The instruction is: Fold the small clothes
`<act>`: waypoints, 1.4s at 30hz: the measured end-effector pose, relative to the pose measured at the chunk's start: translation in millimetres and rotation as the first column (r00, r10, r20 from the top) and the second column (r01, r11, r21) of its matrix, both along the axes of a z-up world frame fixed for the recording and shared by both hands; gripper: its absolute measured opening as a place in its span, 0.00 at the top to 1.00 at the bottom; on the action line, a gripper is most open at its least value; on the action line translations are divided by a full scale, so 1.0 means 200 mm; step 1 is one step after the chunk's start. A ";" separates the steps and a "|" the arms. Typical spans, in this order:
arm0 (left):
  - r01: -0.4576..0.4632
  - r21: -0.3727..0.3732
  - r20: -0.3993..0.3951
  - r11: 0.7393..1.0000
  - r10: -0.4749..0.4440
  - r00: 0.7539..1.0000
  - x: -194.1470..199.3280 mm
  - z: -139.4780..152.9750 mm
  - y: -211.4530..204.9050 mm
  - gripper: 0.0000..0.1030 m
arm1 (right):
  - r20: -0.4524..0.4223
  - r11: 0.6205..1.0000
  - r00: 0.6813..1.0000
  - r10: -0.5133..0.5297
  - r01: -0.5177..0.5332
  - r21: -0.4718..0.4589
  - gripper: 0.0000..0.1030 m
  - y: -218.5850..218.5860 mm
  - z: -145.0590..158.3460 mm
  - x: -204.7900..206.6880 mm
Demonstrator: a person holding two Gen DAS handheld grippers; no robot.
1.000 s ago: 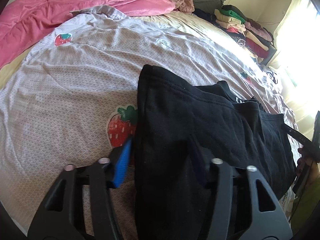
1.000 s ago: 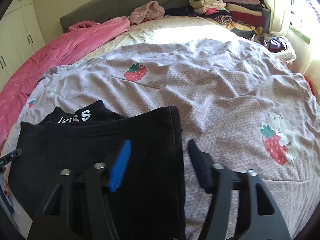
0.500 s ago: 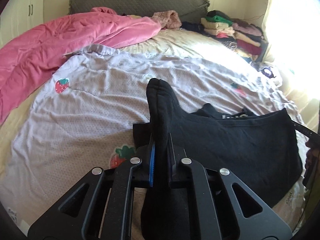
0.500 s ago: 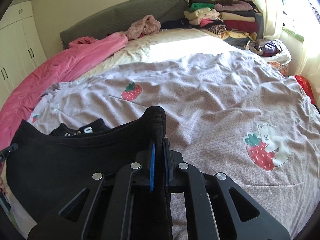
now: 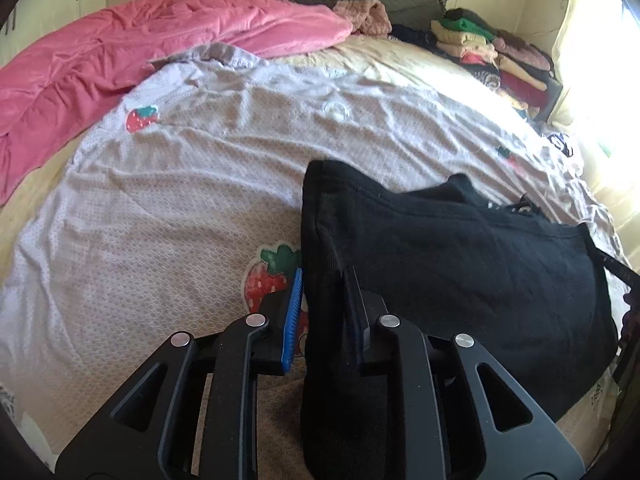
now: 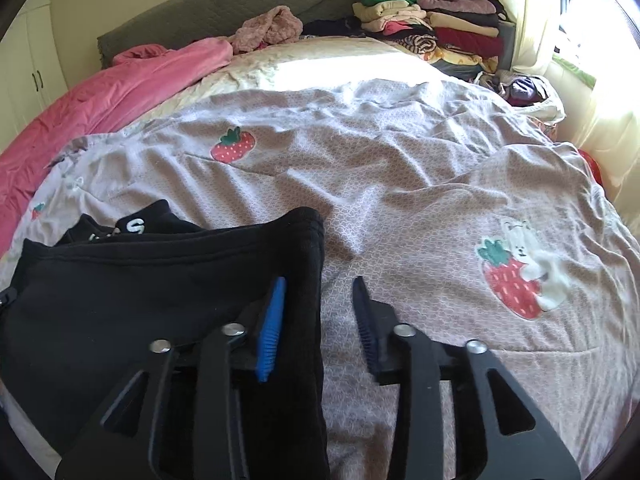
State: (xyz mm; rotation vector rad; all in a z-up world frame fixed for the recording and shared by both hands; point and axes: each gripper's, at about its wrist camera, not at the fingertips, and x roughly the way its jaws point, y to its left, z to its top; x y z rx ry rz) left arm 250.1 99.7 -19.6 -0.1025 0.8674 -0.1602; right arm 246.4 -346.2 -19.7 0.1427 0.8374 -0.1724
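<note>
A black garment (image 5: 460,256) with white lettering lies folded on the strawberry-print bedsheet (image 5: 180,200). My left gripper (image 5: 324,300) is open, with the garment's left edge lying loose between its fingers. In the right wrist view the garment (image 6: 140,292) lies at the lower left, its lettering (image 6: 134,226) showing at the far edge. My right gripper (image 6: 318,312) is open, with the garment's right edge between its fingers, nearer the blue pad (image 6: 272,328).
A pink duvet (image 5: 140,52) lies along the bed's left and far side. A stack of folded clothes (image 6: 436,36) stands at the far right corner by the headboard (image 6: 240,12). A bright window is on the right. The bedsheet (image 6: 400,184) is wrinkled.
Half a second ago both grippers were shut on the garment's edges and held them raised. Now both have opened and the garment lies lower on the bed.
</note>
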 end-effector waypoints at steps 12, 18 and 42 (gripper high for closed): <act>0.080 -0.021 0.102 0.997 -0.078 0.992 -0.20 0.25 -0.13 0.77 | 0.116 0.992 0.985 0.130 -0.128 -0.024 0.46 0.24 0.24 -0.27; 0.141 -0.038 0.103 0.989 -0.136 0.985 -0.29 0.26 -0.23 0.75 | 0.143 0.981 0.971 0.192 -0.190 -0.025 0.44 0.38 0.31 -0.33; 0.180 -0.049 -0.066 0.983 -0.183 0.981 -0.34 -0.04 -0.30 0.65 | -0.085 0.984 0.981 0.172 -0.175 -0.020 0.44 0.45 -0.03 -0.40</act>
